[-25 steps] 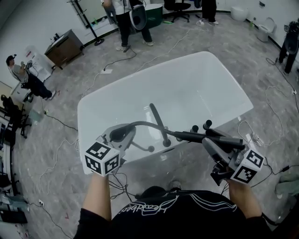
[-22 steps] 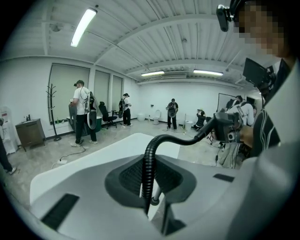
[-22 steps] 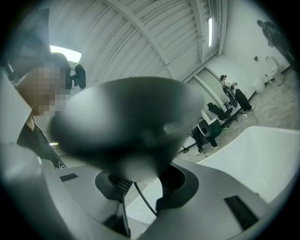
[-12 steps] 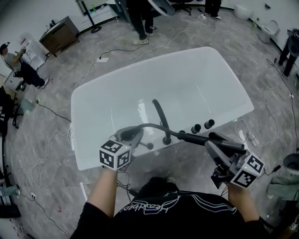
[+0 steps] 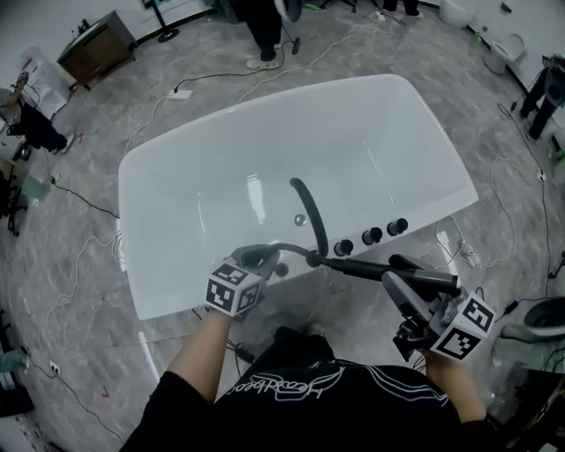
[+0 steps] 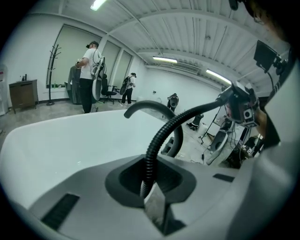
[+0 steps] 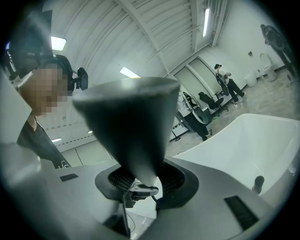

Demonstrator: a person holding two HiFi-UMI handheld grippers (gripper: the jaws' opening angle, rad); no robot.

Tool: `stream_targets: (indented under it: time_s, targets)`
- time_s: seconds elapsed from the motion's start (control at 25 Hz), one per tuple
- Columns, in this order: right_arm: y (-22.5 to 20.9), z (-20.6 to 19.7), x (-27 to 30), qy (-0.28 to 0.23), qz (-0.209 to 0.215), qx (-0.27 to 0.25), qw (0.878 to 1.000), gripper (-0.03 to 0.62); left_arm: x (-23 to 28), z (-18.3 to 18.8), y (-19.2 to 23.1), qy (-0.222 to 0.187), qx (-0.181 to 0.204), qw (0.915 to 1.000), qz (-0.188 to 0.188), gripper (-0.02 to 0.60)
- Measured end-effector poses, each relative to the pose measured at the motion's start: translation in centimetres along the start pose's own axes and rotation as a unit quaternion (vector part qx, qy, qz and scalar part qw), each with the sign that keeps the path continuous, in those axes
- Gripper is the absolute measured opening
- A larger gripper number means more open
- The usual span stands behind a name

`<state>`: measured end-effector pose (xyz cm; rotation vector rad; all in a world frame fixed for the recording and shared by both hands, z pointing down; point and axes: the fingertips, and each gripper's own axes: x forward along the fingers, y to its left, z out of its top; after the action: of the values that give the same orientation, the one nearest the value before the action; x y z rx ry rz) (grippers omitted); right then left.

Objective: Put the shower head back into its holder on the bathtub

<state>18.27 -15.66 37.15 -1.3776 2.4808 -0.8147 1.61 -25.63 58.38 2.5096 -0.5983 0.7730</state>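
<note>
Grey marbled floor (image 5: 88, 291) all round, cables (image 5: 79, 221) trailing across it, and a big white bathtub (image 5: 168, 282) sits in the middle. At the far side of the room there's a brown cabinet (image 5: 93, 48) and a person (image 5: 265, 26) standing. On the tub's near rim are a dark curved spout (image 5: 311, 216) and, to its right, a row of three dark knobs (image 5: 372, 236).

Now the shower head (image 5: 357, 264): dark, long-handled, lying roughly level over the near rim, just this side of the knobs. Its black ribbed hose (image 5: 296, 252) arcs off to the left.

The left gripper (image 5: 258, 259) has its jaws clamped on that hose. The left gripper view shows the ribbing running straight down between them. The right gripper (image 5: 402, 274) has its jaws closed round the shower head's wide end, a dark cone filling the right gripper view.

Writing? White script across the person's black shirt, too distorted to read. The grippers' cubes show only black-and-white square markers.
</note>
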Motion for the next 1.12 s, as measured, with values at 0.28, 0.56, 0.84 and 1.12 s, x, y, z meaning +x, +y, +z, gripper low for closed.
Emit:
stream_targets:
  time_s: [0.28, 0.56, 0.84, 1.12]
  targets:
    - [1.6, -2.1, 2.0, 0.032, -0.005, -0.008, 0.999, 0.137, 1.9, -4.7, 0.1, 0.054, -0.003, 0.998, -0.033, 0.044]
    - [1.9, -3.8, 3.5, 0.045, -0.02, 0.009, 0.999, 0.137, 3.1, -7.9, 0.8, 0.107, -0.034, 0.9919, -0.059, 0.085]
    - [0.9, -4.2, 3.8, 0.052, -0.048, -0.007, 0.997, 0.137, 2.6, -9.4, 0.6, 0.148, -0.028, 0.9865, -0.064, 0.152]
    - [0.2, -6.6, 5.8, 0.077, -0.067, -0.018, 0.995, 0.138, -1.0, -7.4, 2.0, 0.078, -0.084, 0.9916, -0.06, 0.15]
